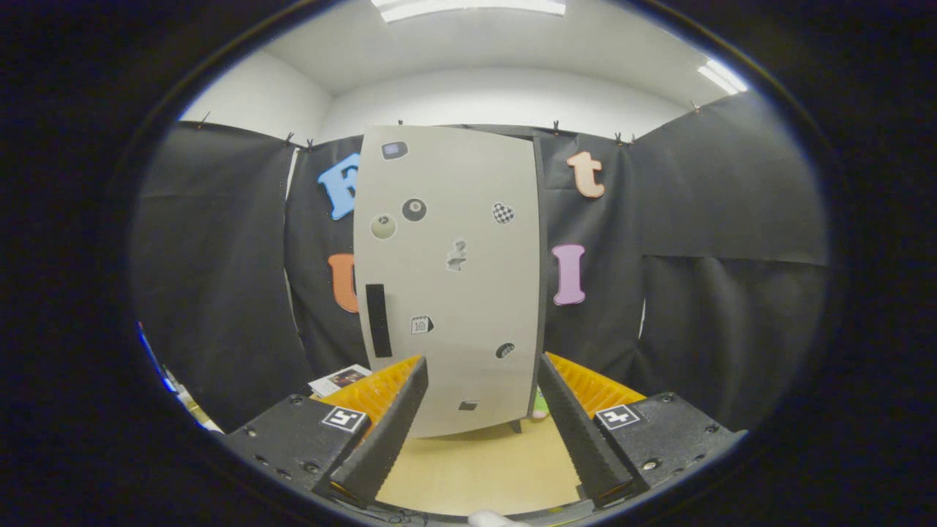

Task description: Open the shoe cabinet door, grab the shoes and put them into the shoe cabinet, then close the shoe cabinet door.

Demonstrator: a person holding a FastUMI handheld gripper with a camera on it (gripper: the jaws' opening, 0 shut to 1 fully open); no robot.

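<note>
**Shoe cabinet shut, gripper wide and empty before it**

Shoe cabinet (450,285): tall pale body standing on the wooden floor (479,468) against the black cloth wall. Door closed; contents cannot be seen. Front carries several small stickers. A dark vertical handle strip (378,320) sits near the door's left edge, low-middle height. A short leg shows under the cabinet's right bottom corner.

Gripper (483,380): fingers spread wide, nothing between them but the view of the cabinet's lower front. It is apart from the door, with bare floor between the fingers and the cabinet base.

Beside the cabinet's right bottom corner, a small green and pink object (540,405) on the floor, mostly hidden behind the right finger; cannot tell what it is. Left of the cabinet base, a printed sheet (339,378) lies on the floor.

Room: open floor runs from the fingers to the cabinet's foot. Cloth wall close on both flanks of the cabinet.
</note>
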